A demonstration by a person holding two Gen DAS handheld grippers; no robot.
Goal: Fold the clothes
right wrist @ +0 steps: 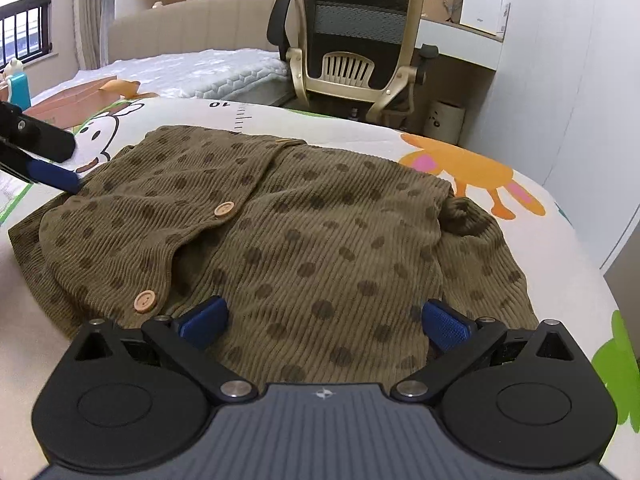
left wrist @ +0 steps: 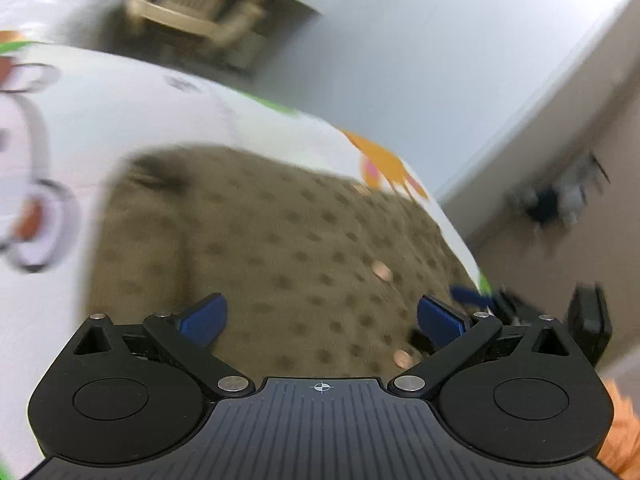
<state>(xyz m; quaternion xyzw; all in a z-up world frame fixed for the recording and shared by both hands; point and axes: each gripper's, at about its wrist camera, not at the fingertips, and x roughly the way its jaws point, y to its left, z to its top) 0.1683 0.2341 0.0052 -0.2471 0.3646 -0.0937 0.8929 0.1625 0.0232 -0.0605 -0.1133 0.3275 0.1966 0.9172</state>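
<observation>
Right gripper (right wrist: 322, 322) nearest: blue pads (right wrist: 204, 320) spread wide, nothing between them, poised over near hem of brown spotted cardigan (right wrist: 304, 240). Contact with fabric not clear, looks just above or lightly resting

Left gripper (left wrist: 320, 318) likewise parted, empty, over the same cardigan (left wrist: 280, 248); left wrist view motion-blurred, so details there soft. Same gripper seen from the right wrist view (right wrist: 52, 174) at far-left corner of the garment, blue fingertip touching or just beside the cloth edge

Cardigan lies mostly flat on cartoon-print mat (right wrist: 540, 248), front up, placket open partway, two wooden buttons: one near-left (right wrist: 145, 301), one mid (right wrist: 224, 209). Left front panel flopped over with a loose fold. Right sleeve bunched into a lump (right wrist: 464, 216) at the right edge, not laid out

Handling judgement: ribbed knit, soft, limp, light to moderate weight, some thickness. No stiffness, will drape and sag from any pinch point; stretchy, so a pull distorts shape. Not slippery, ribs give pads good bite. Not fragile, but avoid clamping on buttons

Grip points: pinch through a single or double layer at hem corners or side seams, pads flat on the rib, shallow bite. Probably straighten the bunched sleeve first, taking cuff or sleeve edge

Beyond the mat: office chair (right wrist: 352, 48), bed (right wrist: 192, 68), small bin (right wrist: 446, 120) by white cabinet (right wrist: 560, 100)
</observation>
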